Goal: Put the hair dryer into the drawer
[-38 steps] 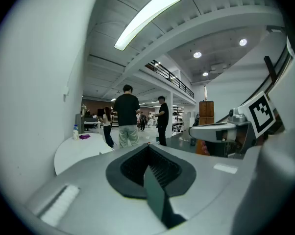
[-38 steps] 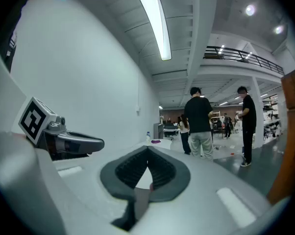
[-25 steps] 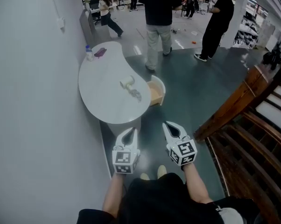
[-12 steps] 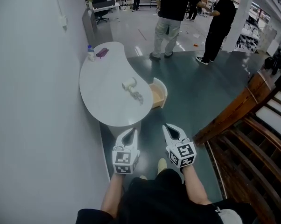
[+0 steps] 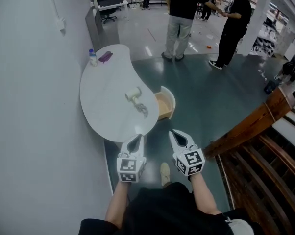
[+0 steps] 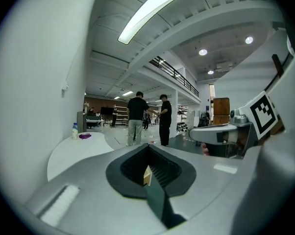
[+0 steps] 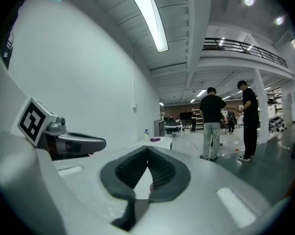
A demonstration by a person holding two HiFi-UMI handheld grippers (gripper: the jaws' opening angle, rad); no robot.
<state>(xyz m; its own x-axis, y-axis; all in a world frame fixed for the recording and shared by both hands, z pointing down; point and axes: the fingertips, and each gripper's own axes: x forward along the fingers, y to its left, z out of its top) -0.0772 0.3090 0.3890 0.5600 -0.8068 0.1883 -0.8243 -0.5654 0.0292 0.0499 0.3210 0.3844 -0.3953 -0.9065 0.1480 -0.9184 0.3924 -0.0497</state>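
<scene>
A white hair dryer (image 5: 134,94) lies on its side on the white kidney-shaped table (image 5: 103,111), its cord (image 5: 142,107) coiled beside it. The wooden drawer (image 5: 164,105) stands pulled open at the table's right side, and its inside looks bare. My left gripper (image 5: 138,137) is shut and holds nothing; its tips are just short of the table's near edge. Level with it and to its right, my right gripper (image 5: 174,132) is also shut on nothing, over the dark floor short of the drawer. The left gripper (image 6: 148,146) and right gripper (image 7: 147,149) each show their pads meeting in their own views.
A small bottle (image 5: 92,57) and a purple object (image 5: 105,57) sit at the table's far end. Two people (image 5: 183,18) (image 5: 233,26) stand on the floor beyond the drawer. A wooden stair railing (image 5: 245,126) runs along the right. A white wall (image 5: 35,106) borders the left.
Both grippers and the view have advanced toward the table; its near edge now sits just ahead of the left gripper's tips. The jaws stayed shut.
</scene>
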